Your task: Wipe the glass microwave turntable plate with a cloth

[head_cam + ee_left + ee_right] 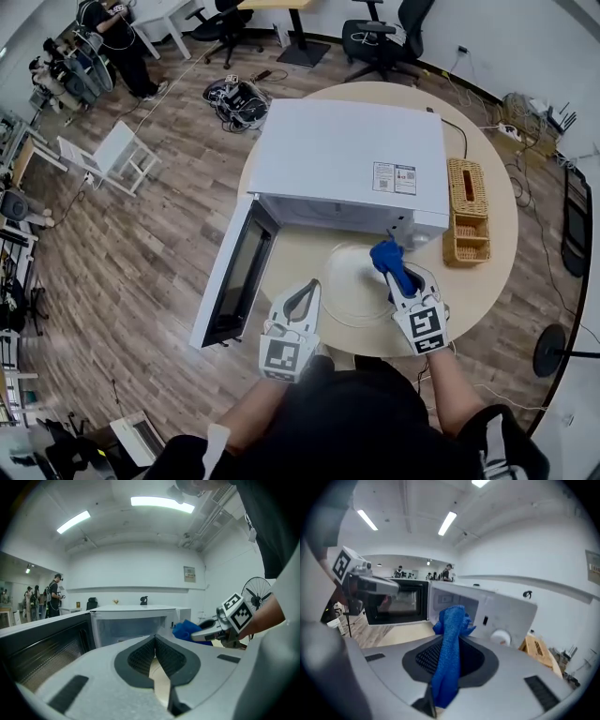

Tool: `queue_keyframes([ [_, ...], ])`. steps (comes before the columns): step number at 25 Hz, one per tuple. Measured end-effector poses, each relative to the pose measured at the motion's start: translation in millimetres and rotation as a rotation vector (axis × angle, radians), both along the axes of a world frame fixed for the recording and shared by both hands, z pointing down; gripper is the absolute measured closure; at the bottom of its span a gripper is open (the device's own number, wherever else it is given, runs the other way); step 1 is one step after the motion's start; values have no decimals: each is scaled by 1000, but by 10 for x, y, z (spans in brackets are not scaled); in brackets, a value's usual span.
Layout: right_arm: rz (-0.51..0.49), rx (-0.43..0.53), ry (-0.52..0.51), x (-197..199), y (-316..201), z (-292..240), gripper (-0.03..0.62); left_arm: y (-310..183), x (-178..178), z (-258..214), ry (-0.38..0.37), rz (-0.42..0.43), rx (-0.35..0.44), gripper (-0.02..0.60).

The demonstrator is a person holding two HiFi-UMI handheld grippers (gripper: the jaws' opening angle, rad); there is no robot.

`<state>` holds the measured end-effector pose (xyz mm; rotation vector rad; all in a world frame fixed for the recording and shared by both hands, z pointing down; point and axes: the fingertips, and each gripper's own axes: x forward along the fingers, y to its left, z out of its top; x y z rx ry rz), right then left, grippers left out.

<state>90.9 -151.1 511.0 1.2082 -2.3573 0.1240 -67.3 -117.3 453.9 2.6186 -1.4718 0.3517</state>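
The glass turntable plate (pixel 354 292) lies flat on the round table (pixel 492 272), in front of the open microwave (pixel 347 159). My right gripper (pixel 395 273) hovers over the plate's right part, shut on a blue cloth (pixel 385 257) that sticks out past its tips. In the right gripper view the cloth (pixel 449 653) hangs between the shut jaws of the right gripper (pixel 451 638). My left gripper (pixel 306 289) is at the plate's left edge with its jaws shut and nothing visible between them (pixel 154 639). From the left gripper view, the cloth (pixel 185 630) shows at right.
The microwave door (pixel 239 272) hangs open to the left, past the table edge. A wicker basket (pixel 467 211) stands right of the microwave. On the wooden floor are office chairs (pixel 380 37), a cable pile (pixel 236 98) and a small white table (pixel 108 155).
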Motion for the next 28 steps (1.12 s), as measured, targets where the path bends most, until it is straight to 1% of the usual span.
queue_keyframes([
  [3,-21,147,-58,-109,-70,-645,519,29,21,-129,23,-6,18,575],
  [5,-19,231,-71,-126,-117,-1027,519,-13,28,-243,41,-20,44,575],
  [8,-43,372,-90,-152,-124,-1600,519,-82,26,-444,55,-32,92,575],
  [11,-31,463,-173,-169,-105,-2099,519,-156,-16,-681,64,-43,151,575],
  [14,17,473,-221,-99,-87,-2335,520,-209,-37,-885,89,-61,180,575],
  [19,43,500,-252,-19,-68,-2438,528,-206,-29,-1026,96,-77,207,575],
  [28,42,553,-282,-4,-54,-2587,528,-229,-48,-1155,97,-82,229,575],
])
